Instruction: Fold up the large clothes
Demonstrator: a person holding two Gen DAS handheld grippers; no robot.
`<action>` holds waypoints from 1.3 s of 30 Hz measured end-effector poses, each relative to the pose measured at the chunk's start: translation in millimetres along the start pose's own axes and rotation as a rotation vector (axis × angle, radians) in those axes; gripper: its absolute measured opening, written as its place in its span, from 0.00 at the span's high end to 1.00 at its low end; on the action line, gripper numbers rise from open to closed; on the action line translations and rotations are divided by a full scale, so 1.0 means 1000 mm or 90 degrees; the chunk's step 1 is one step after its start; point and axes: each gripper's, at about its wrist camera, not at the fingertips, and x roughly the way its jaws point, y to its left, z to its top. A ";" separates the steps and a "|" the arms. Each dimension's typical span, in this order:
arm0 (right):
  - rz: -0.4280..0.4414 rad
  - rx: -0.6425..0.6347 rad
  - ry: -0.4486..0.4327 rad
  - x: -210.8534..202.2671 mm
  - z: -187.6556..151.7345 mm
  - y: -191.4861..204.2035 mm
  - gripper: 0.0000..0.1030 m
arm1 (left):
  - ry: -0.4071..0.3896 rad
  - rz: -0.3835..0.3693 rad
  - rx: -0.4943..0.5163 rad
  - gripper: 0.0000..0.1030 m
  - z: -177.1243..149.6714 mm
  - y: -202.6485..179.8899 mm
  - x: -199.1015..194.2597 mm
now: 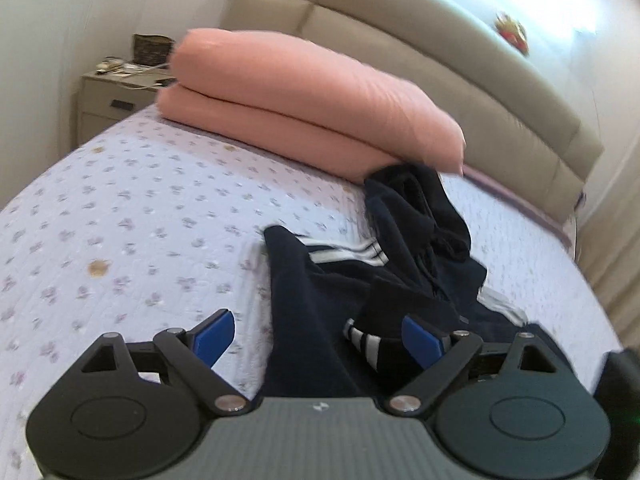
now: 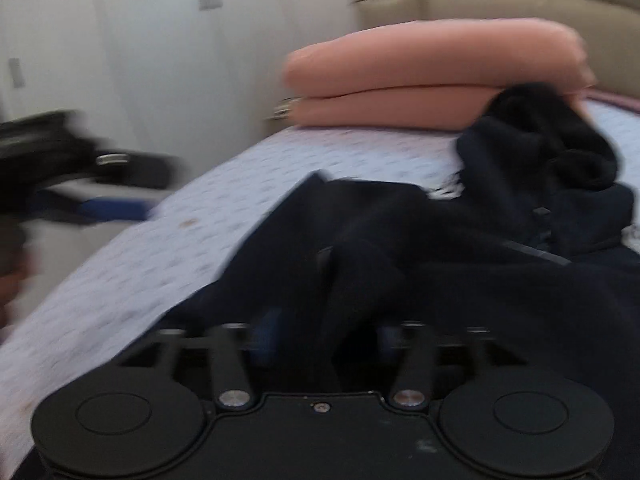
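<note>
Between the widely spread jaws of the left gripper [image 1: 318, 340] lies a dark navy garment [image 1: 372, 276] with white stripes, crumpled on the bed [image 1: 140, 208]; its striped cuff sits just inside the right-hand pad, and neither blue pad visibly presses on it. Beyond the jaws, a folded pink duvet [image 1: 304, 100] rests against the beige headboard [image 1: 420, 44]. Over the same garment [image 2: 400, 240], the right gripper [image 2: 324, 332] is blurred; its jaws stand apart with dark cloth bunched between them, and no grip can be made out.
</note>
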 end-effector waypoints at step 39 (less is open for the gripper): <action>-0.198 0.456 -0.057 -0.179 -0.072 -0.231 0.52 | -0.019 0.059 -0.011 0.90 -0.031 -0.022 0.066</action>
